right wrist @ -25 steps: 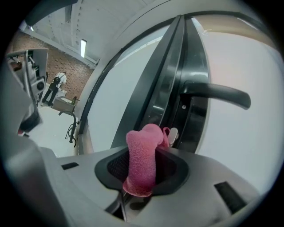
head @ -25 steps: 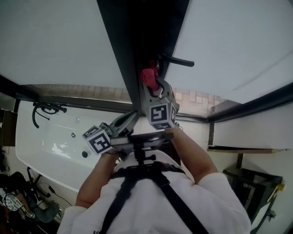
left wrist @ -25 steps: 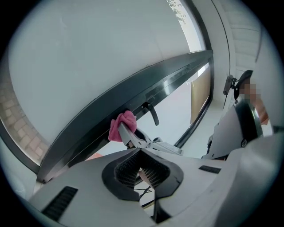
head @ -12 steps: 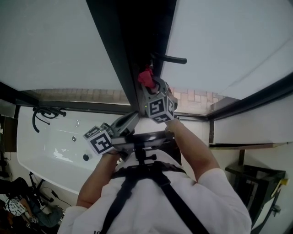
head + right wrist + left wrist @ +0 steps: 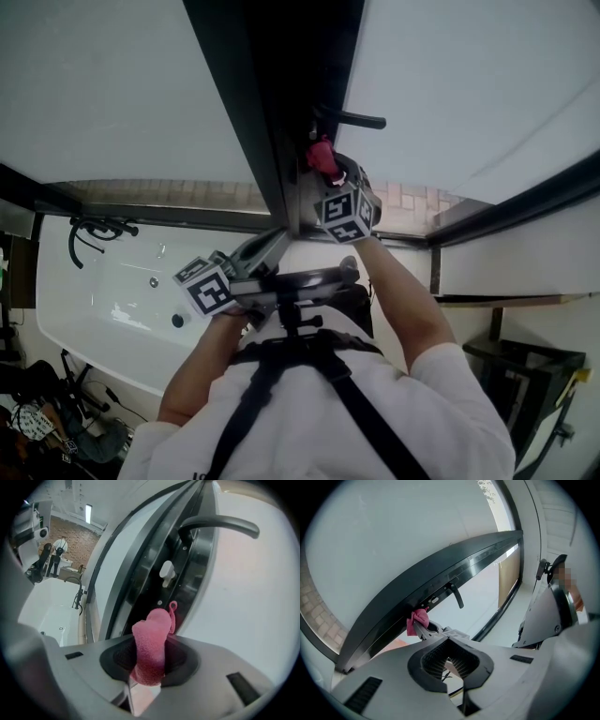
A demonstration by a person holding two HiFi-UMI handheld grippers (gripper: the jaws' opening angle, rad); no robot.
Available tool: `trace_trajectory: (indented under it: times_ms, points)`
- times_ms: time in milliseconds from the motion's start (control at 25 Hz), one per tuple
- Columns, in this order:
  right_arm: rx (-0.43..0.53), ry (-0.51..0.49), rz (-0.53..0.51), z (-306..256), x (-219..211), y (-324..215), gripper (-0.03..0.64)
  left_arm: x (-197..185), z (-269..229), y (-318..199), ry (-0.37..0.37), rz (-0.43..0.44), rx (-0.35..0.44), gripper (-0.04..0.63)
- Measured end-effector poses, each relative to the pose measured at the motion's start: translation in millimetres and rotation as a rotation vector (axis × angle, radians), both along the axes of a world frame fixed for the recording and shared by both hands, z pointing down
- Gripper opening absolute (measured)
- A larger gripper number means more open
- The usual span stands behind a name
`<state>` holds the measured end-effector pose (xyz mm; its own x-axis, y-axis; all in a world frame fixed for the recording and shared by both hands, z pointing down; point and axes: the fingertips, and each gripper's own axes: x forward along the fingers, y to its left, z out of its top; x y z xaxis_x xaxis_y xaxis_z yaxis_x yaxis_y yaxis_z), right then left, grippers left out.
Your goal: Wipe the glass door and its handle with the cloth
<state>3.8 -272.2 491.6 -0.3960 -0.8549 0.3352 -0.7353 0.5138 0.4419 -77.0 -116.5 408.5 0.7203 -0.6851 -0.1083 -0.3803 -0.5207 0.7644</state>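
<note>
My right gripper [image 5: 330, 173] is shut on a pink cloth [image 5: 322, 156] and holds it against the dark door frame [image 5: 300, 94], just below the black lever handle [image 5: 354, 119]. In the right gripper view the cloth [image 5: 151, 644] stands up between the jaws, with the handle [image 5: 220, 523] above it and a white latch knob [image 5: 166, 570] on the frame. White frosted glass [image 5: 122, 84] lies on both sides of the frame. My left gripper [image 5: 246, 253] hangs lower, its jaws shut with nothing in them; its view shows the cloth [image 5: 418, 620] and the handle [image 5: 455, 596].
A white bathtub [image 5: 84, 309] with a black tap [image 5: 89, 230] lies at the lower left. Black frame bars [image 5: 511, 216] cross at the right. A dark stand [image 5: 520, 384] sits at the lower right. People stand far off near a brick wall [image 5: 54, 550].
My right gripper with the pink cloth has shifted right along the frame, closer under the handle. The left gripper has stayed where it was.
</note>
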Motion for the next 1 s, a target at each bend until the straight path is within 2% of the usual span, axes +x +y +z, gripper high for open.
trace_trajectory:
  times_ms: [200,320,520,800,920,1000]
  points:
    - [0.003,-0.014,0.051,-4.0,18.1,0.4,0.110,-1.5,2.9,-0.5,0.007,0.002,0.006,-0.008]
    - [-0.007,-0.067,0.114,-2.0,36.4,0.3,0.110,-4.3,9.5,-0.5,0.017,0.014,0.024,-0.008]
    - [0.027,-0.145,0.190,-23.9,59.1,4.8,0.110,1.2,4.8,2.0,0.058,0.032,-0.019,-0.008]
    - [0.127,-0.313,0.088,-107.4,21.5,19.9,0.110,5.7,3.0,1.7,0.054,0.050,-0.013,-0.008]
    - [0.123,-0.385,0.028,-132.7,1.8,26.4,0.110,5.6,1.7,0.9,0.036,0.036,-0.004,-0.008]
    - [0.103,-0.429,0.002,-141.8,-9.6,27.2,0.110,3.6,4.0,1.6,0.058,0.039,-0.013,-0.008]
